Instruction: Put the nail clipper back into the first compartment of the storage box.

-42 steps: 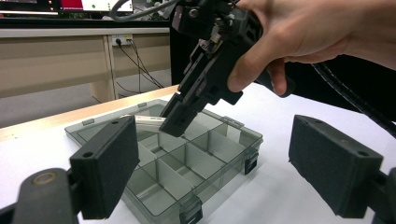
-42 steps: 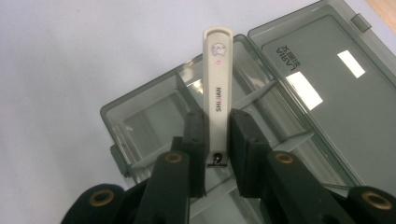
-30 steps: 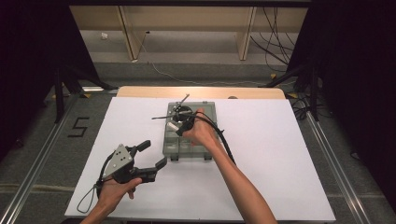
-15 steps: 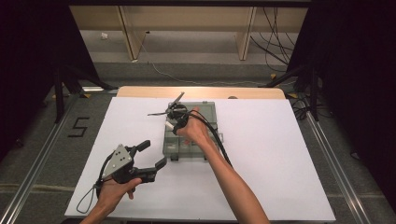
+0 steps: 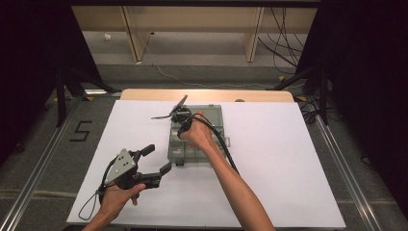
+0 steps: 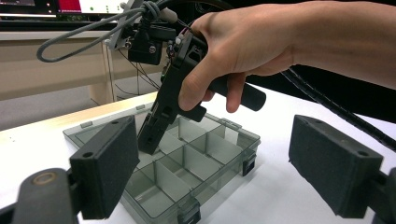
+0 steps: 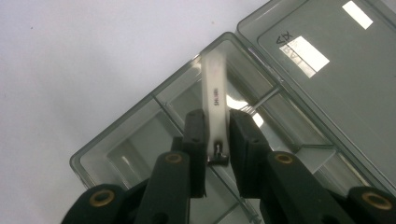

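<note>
- My right gripper (image 7: 217,140) is clamped on a nail clipper (image 7: 215,105); its pads press both flanks of the silver body, near the hinged end.
- Nail clipper in the right gripper view: long axis runs from the jaws up toward 12 o'clock, lettering visible on its top lever, far tip blurred.
- It hangs over the open compartment box (image 7: 140,135), a smoky translucent organizer; the clipper sits above the compartments nearest the corner at 9 o'clock of that view. Whether it touches a divider, I cannot tell.
- The box lid (image 7: 327,70) lies flat and open toward 2 o'clock, white labels on it.
- High view: my right hand (image 5: 197,134) is over the compartment box (image 5: 216,115) at table centre, the right gripper (image 5: 175,115) pointing toward 11 o'clock.
- My left gripper (image 5: 156,159) has its jaws apart, nothing between them; it sits at 7 o'clock from the box, well apart from it, above the white table sheet (image 5: 288,159).
- Left gripper view: the two foam pads (image 6: 112,163) frame the box (image 6: 210,154), with the right gripper (image 6: 154,135) dipped inside it.
</note>
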### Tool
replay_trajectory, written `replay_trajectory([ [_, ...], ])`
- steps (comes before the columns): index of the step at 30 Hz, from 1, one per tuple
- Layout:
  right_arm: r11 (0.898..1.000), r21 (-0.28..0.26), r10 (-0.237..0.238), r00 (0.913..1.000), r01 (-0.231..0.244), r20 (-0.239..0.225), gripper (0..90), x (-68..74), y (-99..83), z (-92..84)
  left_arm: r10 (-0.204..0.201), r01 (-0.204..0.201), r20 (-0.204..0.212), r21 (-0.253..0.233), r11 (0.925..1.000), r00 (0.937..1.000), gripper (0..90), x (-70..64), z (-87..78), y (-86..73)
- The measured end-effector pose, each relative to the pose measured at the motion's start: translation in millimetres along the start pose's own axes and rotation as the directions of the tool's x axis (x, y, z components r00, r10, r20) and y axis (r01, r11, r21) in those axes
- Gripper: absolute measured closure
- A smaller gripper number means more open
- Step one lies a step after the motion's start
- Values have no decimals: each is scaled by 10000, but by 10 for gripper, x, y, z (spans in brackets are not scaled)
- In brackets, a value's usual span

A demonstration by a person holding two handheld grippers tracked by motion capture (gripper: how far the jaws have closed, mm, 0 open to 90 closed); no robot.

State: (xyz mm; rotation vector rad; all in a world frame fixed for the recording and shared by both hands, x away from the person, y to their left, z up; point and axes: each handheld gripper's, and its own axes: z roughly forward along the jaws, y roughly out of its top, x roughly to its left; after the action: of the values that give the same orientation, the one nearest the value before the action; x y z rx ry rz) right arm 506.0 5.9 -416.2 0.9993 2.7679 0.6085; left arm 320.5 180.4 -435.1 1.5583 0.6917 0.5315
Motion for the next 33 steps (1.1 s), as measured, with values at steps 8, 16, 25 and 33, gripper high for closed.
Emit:
replay_trajectory([
  [8,9999,65,-96,9999,96,76,773,44,37,44,-11,11,8,-9,10000,10000,157,1,-2,2],
  [16,9996,-248,-158,9998,161,117,691,42,58,44,-30,30,-7,-5,10000,10000,157,4,-1,0],
  [25,9978,-613,-214,9990,238,386,571,46,60,-63,-14,14,-14,-1,10000,10000,157,8,-1,-2],
  [33,9928,-1016,-588,9968,641,541,443,41,30,-181,-62,62,-36,-2,10000,10000,157,8,-2,-3],
])
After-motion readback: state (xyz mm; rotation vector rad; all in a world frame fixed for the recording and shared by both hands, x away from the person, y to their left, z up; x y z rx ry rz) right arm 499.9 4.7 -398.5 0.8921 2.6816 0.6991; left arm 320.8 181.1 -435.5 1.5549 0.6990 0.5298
